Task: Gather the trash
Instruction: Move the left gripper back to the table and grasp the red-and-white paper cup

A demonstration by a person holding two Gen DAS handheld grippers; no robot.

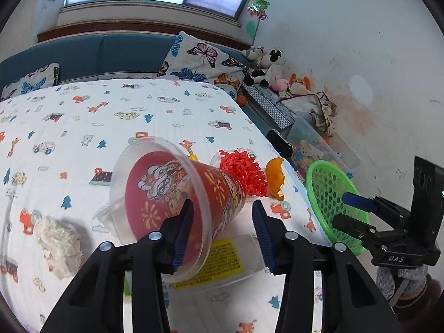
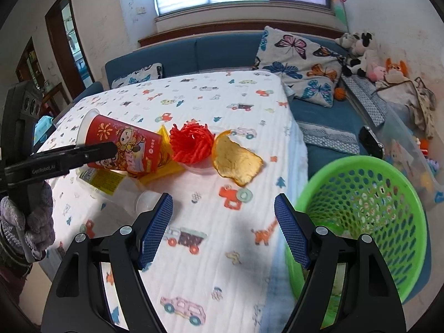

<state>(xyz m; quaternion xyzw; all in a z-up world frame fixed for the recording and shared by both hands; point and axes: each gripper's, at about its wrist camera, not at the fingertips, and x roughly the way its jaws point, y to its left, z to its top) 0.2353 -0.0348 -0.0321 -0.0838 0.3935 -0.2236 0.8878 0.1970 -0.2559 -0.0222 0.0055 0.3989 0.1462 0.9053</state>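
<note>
Tablecloth (image 2: 222, 263) cluttered: red cup (image 1: 177, 194), possibly touching left gripper (image 1: 223, 230); basket (image 2: 388, 194) beside.

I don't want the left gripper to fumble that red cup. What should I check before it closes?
1. Left gripper open: ok, jaws spread.
2. Red cup between the fingers: not ok; its wall lies against the left finger, mostly outside the gap.
3. Cup free of other trash: cannot tell; the red mesh sits right by its base, contact unclear.
4. Green basket ready: ok, upright beside the table edge, mouth open.
5. Right gripper out of the way: ok, open and holding nothing, apart from the cup.
6. Orange peel clear of the cup: ok.
</note>
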